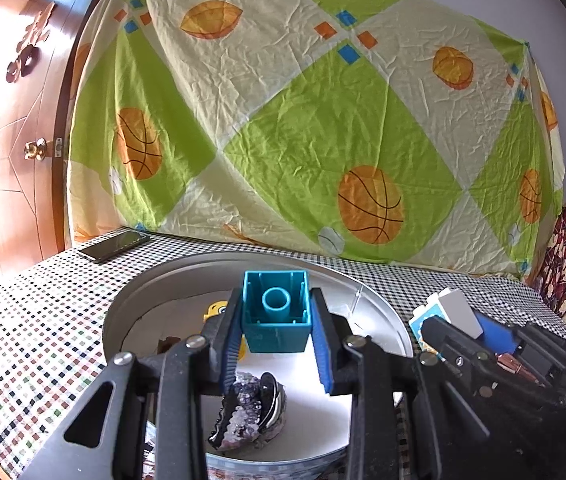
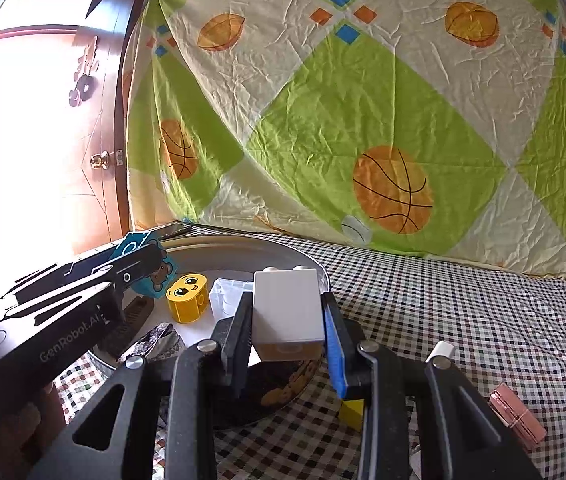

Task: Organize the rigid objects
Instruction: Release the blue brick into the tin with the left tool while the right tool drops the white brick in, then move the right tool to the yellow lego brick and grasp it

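**Two bricks clamped over the round tin**

Teal brick sat clamped between the fingers of the left gripper, its hollow underside facing the camera, held above the white floor of the round metal tin. Below it in the tin lay a purple crystal rock near the front rim, and a yellow smiley block further back (partly hidden in the left view). The right gripper was closed on a white brick, studs up, over the tin's right rim. A clear plastic piece stood just beside the yellow block. On the checked tablecloth, a small yellow cube lay near the tin's front right edge, a pink clip well apart to the right, and a phone at the far left corner
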Demonstrator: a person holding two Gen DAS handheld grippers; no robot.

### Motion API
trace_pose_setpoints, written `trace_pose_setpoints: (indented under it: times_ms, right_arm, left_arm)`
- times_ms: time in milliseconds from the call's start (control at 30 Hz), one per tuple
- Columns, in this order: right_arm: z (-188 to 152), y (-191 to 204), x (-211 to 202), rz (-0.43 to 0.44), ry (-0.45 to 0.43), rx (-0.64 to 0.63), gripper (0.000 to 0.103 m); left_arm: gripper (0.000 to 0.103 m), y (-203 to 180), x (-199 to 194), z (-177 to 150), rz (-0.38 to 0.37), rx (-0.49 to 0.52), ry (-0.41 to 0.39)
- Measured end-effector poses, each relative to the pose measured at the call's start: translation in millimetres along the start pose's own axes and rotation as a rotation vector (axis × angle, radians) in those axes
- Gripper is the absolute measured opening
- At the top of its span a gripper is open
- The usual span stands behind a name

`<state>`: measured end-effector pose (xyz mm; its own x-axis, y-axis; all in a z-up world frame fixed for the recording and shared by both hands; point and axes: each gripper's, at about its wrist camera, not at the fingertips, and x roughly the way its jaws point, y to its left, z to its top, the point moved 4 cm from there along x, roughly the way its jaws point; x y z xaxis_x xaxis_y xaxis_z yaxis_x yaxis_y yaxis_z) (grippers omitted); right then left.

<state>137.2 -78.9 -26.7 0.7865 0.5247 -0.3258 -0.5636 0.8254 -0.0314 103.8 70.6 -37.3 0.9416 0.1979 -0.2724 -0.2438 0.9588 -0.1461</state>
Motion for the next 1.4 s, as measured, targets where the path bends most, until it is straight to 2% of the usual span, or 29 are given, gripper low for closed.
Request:
trace_pose_setpoints:
  times_ms: [200,433,767,1033,1233,1267,1300,1333,1367,1400]
  right_arm:
    - [2,6,7,0.011,0.009,-0.021,0.035]
    - [6,17,16,0.038,0.025,-0.031,0.035]
    - [14,27,55,0.098,0.133,-0.027,0.035]
    - [11,26,89,0.103,0.231,-0.008,0.035]
    - [10,26,98,0.115,0.254,0.006,0.035]
    - [10,26,99,0.114,0.256,0.009,0.036]
    - [11,26,99,0.109,0.252,0.011,0.042]
    - [12,25,98,0.108,0.243,0.018,0.051]
    - [13,24,96,0.112,0.236,0.026,0.055]
    - [14,23,94,0.114,0.229,0.034,0.06]
  left_arm:
    - [0.03,6,0,2,0.013,0.02,0.009]
    - [0.03,32,11,2,0.046,0.003,0.06]
    - [0.03,51,38,-2,0.067,0.03,0.175]
    - [0.03,58,52,0,0.105,0.062,0.221]
    - [0.031,68,61,0,0.142,0.057,0.245]
    - [0.036,69,61,0,0.149,0.054,0.243]
    - [0.04,70,60,0,0.151,0.049,0.241]
    - [0.051,70,59,0,0.153,0.045,0.236]
    - [0.063,70,57,1,0.16,0.044,0.227]
    - [0.068,70,55,2,0.168,0.04,0.214]
